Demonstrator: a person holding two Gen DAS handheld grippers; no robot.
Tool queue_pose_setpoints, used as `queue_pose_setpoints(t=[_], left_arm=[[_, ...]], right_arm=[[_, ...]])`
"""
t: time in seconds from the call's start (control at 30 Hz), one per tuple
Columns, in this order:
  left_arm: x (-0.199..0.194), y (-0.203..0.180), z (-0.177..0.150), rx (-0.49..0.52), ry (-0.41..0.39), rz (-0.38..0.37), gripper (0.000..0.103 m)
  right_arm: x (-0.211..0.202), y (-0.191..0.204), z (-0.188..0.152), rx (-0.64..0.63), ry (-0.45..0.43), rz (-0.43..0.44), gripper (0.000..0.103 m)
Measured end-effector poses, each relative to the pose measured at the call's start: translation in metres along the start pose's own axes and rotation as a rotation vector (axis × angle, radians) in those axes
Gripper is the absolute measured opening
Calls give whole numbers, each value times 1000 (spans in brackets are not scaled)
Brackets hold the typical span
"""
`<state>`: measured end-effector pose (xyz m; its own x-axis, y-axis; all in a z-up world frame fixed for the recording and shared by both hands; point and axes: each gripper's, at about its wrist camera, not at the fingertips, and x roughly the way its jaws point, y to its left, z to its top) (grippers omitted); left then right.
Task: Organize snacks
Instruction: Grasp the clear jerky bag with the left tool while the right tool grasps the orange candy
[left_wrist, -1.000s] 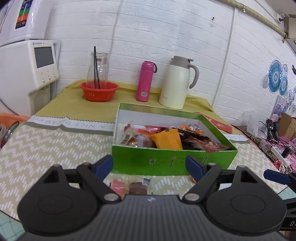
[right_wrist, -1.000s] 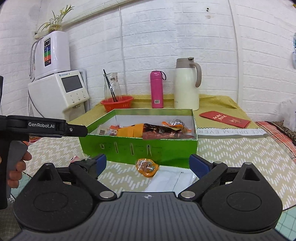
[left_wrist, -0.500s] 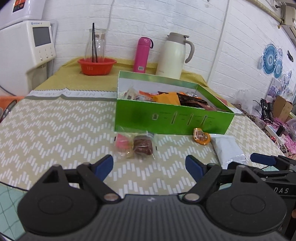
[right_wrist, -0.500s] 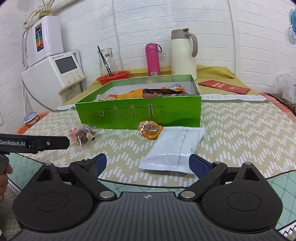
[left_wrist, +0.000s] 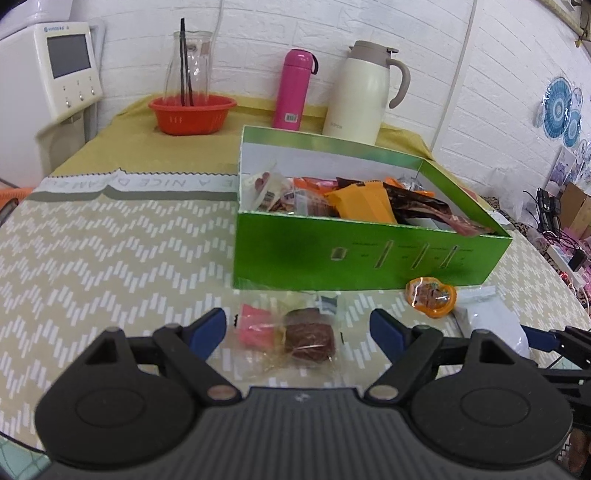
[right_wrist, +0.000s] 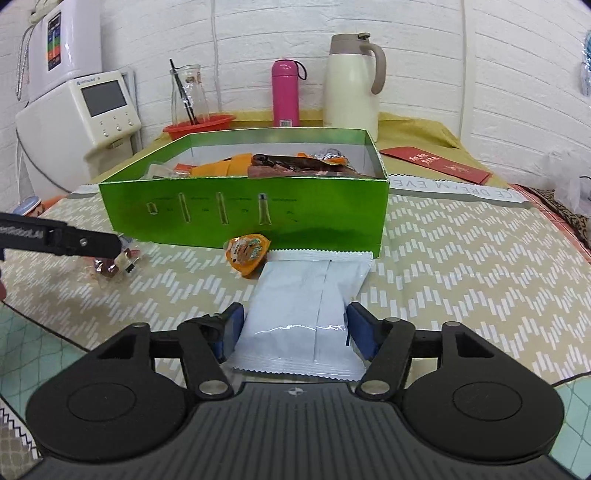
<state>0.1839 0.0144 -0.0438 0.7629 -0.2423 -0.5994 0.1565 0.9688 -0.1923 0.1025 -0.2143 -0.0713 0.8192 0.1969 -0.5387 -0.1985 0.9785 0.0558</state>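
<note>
**Two claws poised over loose snacks**

The left claw (left_wrist: 297, 330) is spread around a clear snack packet (left_wrist: 288, 338) on the tabletop (left_wrist: 110, 266). The right claw (right_wrist: 291, 334) straddles a white pouch (right_wrist: 310, 295), pads close but seemingly not pinching. Next (likely): close, lift into the green box (right_wrist: 258, 214). The pouch's near end is hidden.

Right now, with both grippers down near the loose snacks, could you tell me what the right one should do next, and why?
Probably close the right gripper on the white packet. Its fingers already stand on either side of the packet, which lies flat on the table in front of the green box, so a squeeze should secure it for lifting in.
</note>
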Motion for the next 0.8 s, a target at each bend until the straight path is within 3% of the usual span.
queue_pose_setpoints(t=[0.13, 0.27, 0.63, 0.8], left_arm=[[7, 4, 0, -24, 16, -7, 80], [11, 4, -4, -16, 39, -23, 56], [-12, -15, -19, 25, 54, -45, 54], [-22, -24, -22, 56, 15, -16, 62]], right_arm=[[-18, 2, -8, -33, 21, 42, 96], [-35, 4, -19, -43, 30, 79, 96], [-39, 8, -23, -19, 18, 54, 102], [-38, 9, -24, -24, 26, 46, 103]])
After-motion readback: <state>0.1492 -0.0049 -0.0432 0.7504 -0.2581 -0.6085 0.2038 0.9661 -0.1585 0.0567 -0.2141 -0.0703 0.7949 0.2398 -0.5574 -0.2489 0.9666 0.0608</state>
